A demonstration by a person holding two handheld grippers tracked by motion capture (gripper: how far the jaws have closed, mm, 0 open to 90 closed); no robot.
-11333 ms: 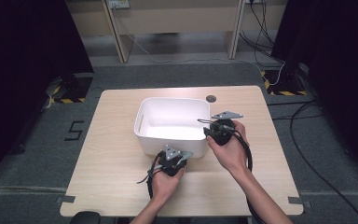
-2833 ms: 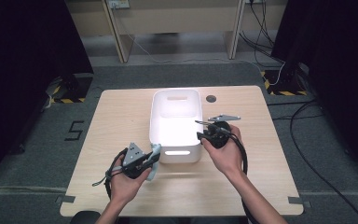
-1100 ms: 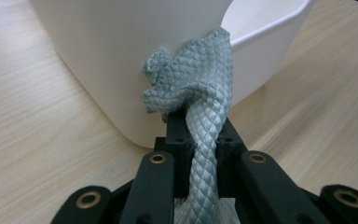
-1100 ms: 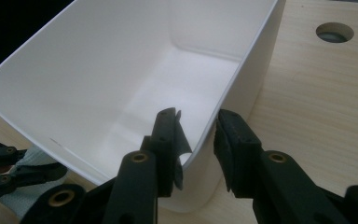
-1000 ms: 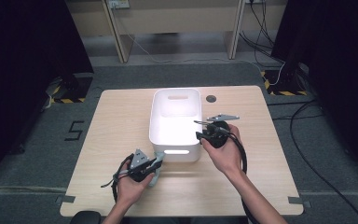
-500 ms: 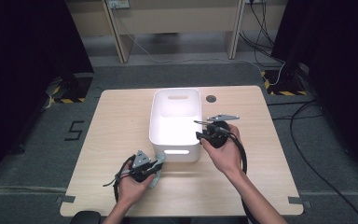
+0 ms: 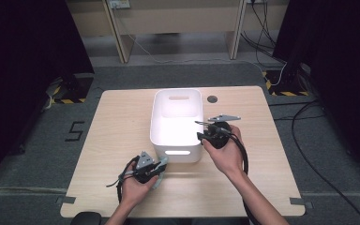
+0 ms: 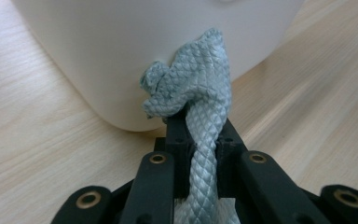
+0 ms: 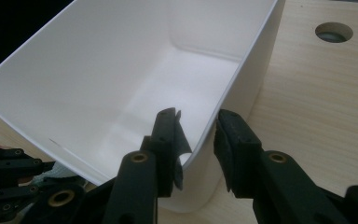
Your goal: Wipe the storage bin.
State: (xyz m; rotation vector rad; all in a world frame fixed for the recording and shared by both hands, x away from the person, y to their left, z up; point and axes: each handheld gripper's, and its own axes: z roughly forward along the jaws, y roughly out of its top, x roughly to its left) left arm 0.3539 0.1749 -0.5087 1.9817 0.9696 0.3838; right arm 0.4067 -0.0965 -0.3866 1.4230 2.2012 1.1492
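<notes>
From above, on the high view, your white tub (image 7: pixel 176 124) sits mid-tabletop (image 7: pixel 117 126), long side running away from you, with a slot handle in its near wall and another in its far wall. Your left tongs (image 7: pixel 157 169) lie low by the tub's near left corner, a bit of grey cloth (image 7: pixel 161 164) poking out of them. Your right tongs (image 7: pixel 200 130) meet the tub's right rim about halfway along. A round hole (image 7: pixel 212 99) sits in the tabletop just beyond the tub's far right corner. At this distance you cannot read either grip.

Along the left gripper view, the grip is plain: your left tongs (image 8: pixel 203 140) are clamped on the cloth (image 8: pixel 200 79), a quilted grey-green fabric pinched into a narrow band between the pads and bunched above them, right up against the tub's (image 8: pixel 121 51) rounded outer wall. Whether it touches the plastic, you cannot tell.

Along the right gripper view, your right tongs (image 9: pixel 196 126) straddle the tub's rim (image 9: pixel 223 100), one jaw inside the bare white basin, one outside over the wood. Whether the pads press on the thin wall is not clear. The hole (image 9: pixel 334 32) shows at the upper right, and your left tongs (image 9: pixel 23 179) peek in at the lower left.
</notes>
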